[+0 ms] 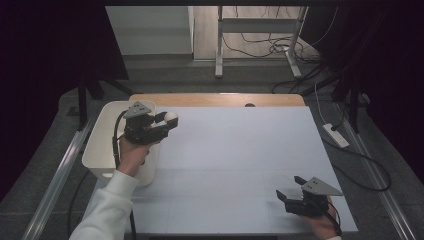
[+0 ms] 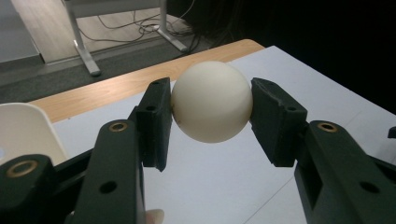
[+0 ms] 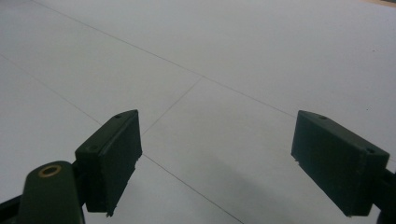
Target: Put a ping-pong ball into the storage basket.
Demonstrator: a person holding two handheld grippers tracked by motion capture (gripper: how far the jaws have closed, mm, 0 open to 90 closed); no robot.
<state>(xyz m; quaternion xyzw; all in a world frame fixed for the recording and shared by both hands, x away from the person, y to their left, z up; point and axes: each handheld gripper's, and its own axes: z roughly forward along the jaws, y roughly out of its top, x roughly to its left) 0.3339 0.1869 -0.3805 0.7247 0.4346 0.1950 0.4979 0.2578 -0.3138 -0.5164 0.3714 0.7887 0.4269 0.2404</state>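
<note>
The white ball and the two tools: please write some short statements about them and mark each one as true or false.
1. The left tool is shut on the white ball. True.
2. The ball lies on the table. False: it is held above the table, between the two pads.
3. The right tool holds a second ball. False: its jaws stand open with nothing between them.
4. A white bin stands at the table's left edge, beside the left tool. True.
5. The right tool is over the bin. False: it is near the table's front right corner.
</note>
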